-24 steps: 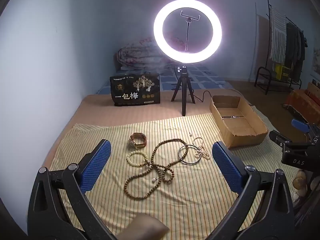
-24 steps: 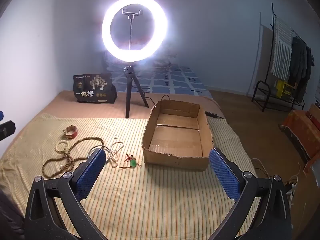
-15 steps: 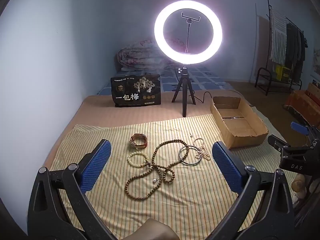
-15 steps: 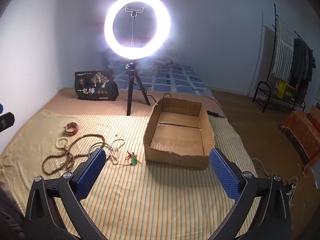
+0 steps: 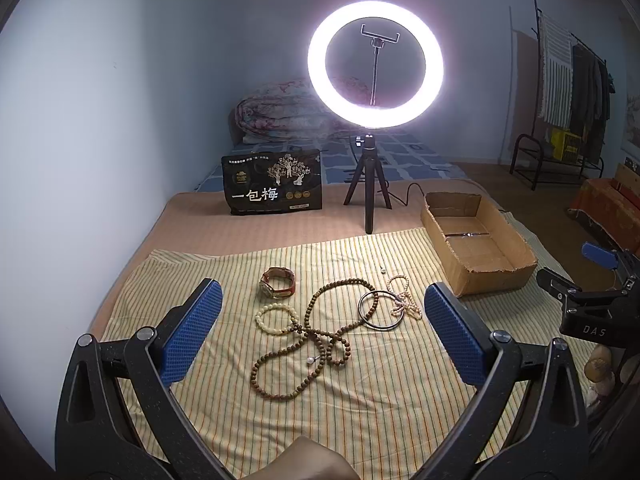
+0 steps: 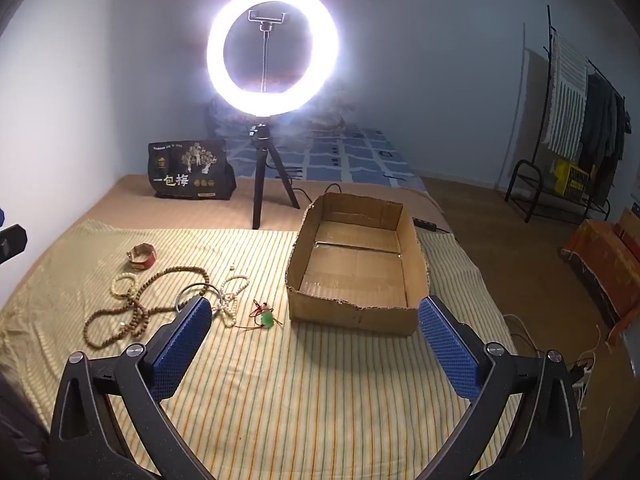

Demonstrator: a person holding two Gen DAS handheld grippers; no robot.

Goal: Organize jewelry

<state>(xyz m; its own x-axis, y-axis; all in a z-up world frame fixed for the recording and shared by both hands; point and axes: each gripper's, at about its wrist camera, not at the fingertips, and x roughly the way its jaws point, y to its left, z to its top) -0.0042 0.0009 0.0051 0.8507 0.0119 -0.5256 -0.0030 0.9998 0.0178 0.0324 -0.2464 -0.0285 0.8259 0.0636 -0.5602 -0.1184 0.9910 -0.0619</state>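
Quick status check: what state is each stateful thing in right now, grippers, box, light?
Left hand-held gripper: open, empty.
Right hand-held gripper: open, empty.
Cardboard box: open-topped, empty.
Ring light: on.
Long bead necklace: loose on the cloth, tangled.
Watch: strap closed in a loop.

Black bag [image 5: 273, 185] at far edge of bed, left of ring-light tripod: large white "一包梅"; smaller print unreadable. Right gripper [image 5: 591, 322] body: "DAS".
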